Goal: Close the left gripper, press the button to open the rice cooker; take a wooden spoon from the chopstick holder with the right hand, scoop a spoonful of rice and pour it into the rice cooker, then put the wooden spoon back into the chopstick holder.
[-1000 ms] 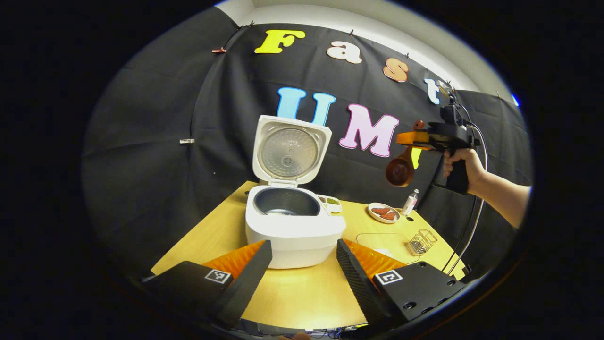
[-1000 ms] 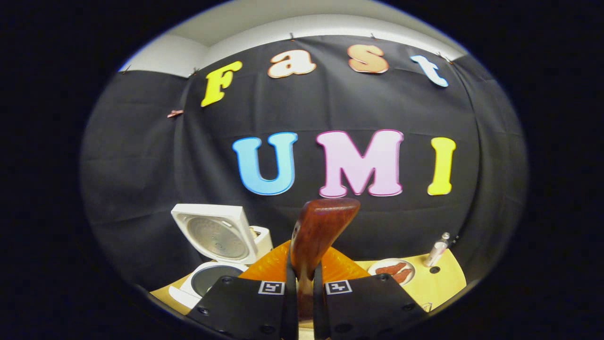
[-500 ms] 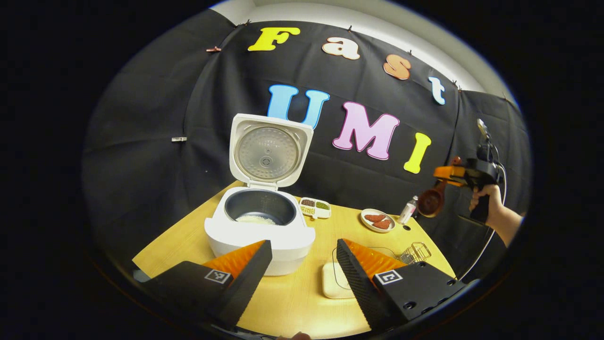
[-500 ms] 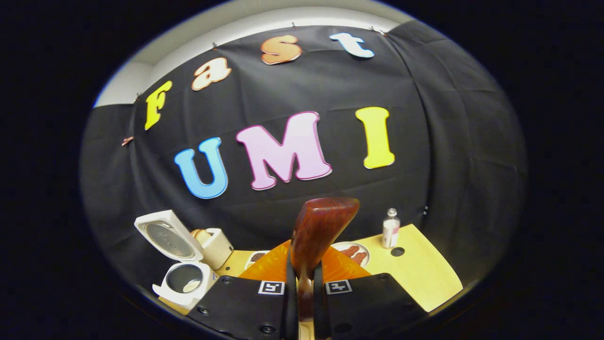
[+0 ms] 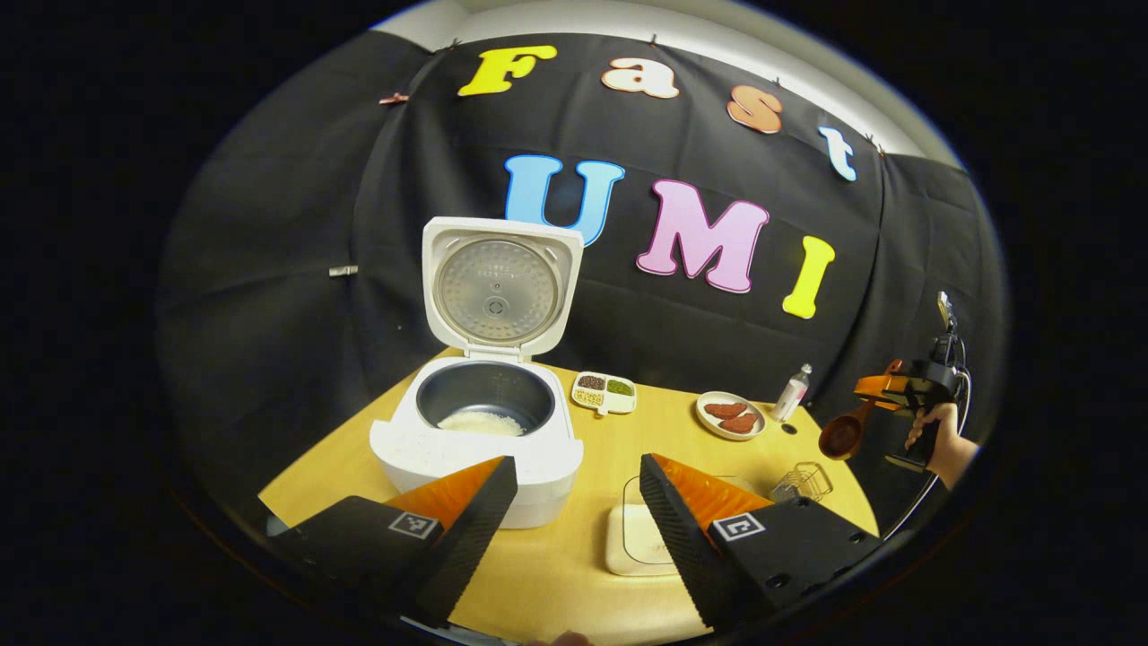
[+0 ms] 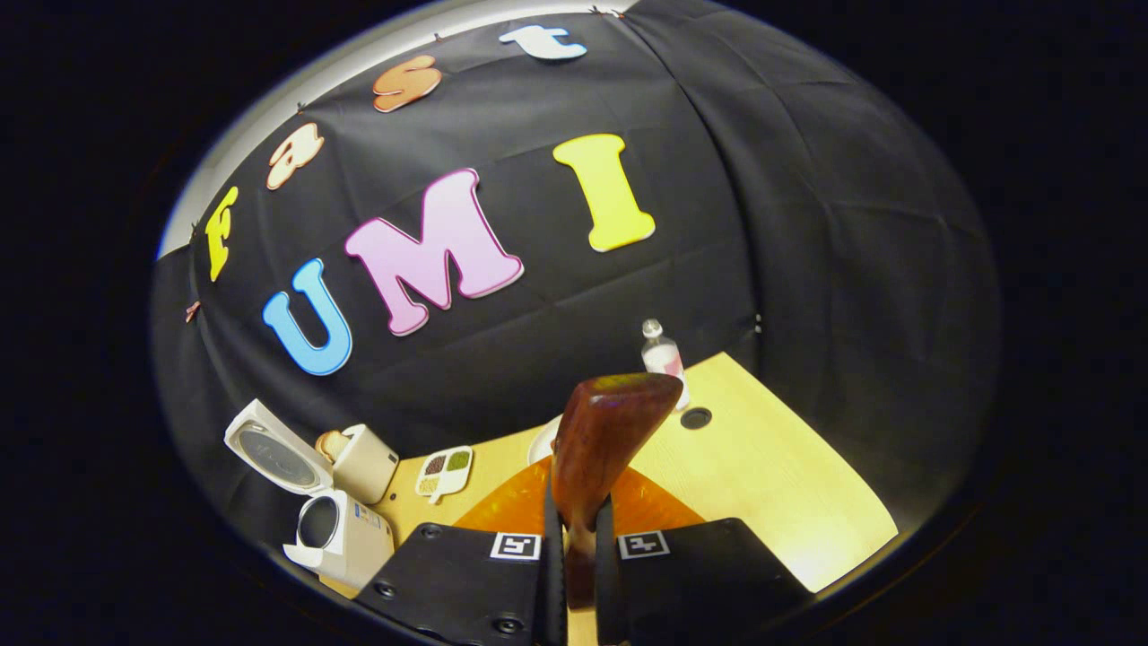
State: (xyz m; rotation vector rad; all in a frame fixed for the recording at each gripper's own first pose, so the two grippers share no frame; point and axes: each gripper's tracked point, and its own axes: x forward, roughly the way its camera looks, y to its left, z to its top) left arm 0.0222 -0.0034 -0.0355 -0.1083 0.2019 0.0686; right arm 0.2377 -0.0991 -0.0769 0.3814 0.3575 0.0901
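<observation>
Right tongs (image 6: 574, 574) pinch wooden spoon (image 6: 603, 440) upright, above and outboard of chopstick holder (image 5: 804, 481); left tongs (image 5: 574, 520) spread.

1. A pale wooden counter (image 5: 592, 556) with a rounded edge carries everything; a small dark round hole (image 6: 695, 418) sits in its top near the far corner.
2. A white divided dish (image 5: 605, 394) holds brown, green and pale grains in separate compartments.
3. A round white plate (image 5: 731, 415) bears two reddish-brown pieces, possibly meat; the view is too small to tell.
4. A small clear bottle with a pink band (image 5: 793, 393) stands upright just beside that plate, near the hole.
5. A cream square container with a clear rim (image 5: 639, 538) lies flat at the counter's near side.
</observation>
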